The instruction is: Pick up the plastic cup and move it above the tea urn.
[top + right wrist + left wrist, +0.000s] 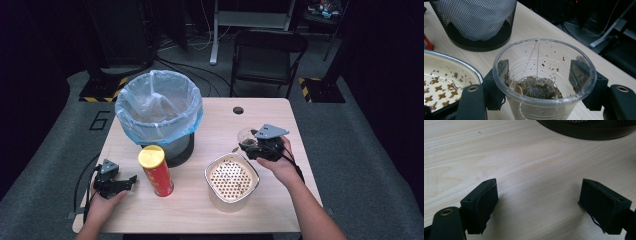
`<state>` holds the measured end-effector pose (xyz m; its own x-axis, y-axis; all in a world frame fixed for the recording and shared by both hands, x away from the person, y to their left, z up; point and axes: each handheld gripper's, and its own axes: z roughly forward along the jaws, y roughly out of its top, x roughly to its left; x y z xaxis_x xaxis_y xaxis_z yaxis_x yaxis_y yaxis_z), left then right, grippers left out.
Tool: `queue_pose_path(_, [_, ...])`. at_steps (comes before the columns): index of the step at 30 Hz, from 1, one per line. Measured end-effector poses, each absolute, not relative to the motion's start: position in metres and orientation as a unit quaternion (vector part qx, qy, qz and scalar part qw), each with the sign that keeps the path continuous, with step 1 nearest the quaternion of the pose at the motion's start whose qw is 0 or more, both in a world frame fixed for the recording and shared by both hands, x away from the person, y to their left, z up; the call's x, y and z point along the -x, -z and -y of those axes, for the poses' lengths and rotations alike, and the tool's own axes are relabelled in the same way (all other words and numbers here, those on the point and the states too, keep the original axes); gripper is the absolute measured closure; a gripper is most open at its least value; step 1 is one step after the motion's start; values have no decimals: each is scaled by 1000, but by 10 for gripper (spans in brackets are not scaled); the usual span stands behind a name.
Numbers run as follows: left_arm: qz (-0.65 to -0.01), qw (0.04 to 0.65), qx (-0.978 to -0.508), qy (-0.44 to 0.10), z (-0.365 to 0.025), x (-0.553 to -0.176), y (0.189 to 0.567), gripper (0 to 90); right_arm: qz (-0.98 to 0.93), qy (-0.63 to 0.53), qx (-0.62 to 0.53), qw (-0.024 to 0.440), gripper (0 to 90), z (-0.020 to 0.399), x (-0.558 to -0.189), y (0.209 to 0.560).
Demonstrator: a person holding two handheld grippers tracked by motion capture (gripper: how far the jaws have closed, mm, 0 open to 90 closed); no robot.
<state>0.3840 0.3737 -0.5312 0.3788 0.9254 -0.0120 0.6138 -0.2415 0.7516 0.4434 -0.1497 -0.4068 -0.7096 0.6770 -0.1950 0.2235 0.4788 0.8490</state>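
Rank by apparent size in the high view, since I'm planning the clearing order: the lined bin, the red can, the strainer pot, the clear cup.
1. lined bin
2. strainer pot
3. red can
4. clear cup, partly hidden by the right gripper holding it

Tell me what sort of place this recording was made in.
Probably a lab or studio: a small wooden table on grey carpet, dark surroundings, a folding chair, cables and hazard-striped stand bases behind.

High view looks down; both close tool views probably share the bin [159, 112].
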Motion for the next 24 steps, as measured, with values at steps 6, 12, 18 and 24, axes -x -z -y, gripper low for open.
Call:
queue_pose_path(6, [-509, 346, -755, -225, -374, -384, 531, 150, -814, -439, -256, 280, 327, 150, -444, 400])
queue_pose_path(12, [-510, 345, -755, -225, -374, -384, 531, 150, -811, -454, -228, 291, 333, 150, -444, 384])
queue_pose_path(18, [-510, 346, -755, -225, -374, -384, 531, 150, -810, -464, -182, 309, 343, 149, -442, 368])
queue_pose_path(24, [-510, 346, -754, -225, -374, -384, 531, 151, -812, -478, -154, 296, 346, 150, -443, 368])
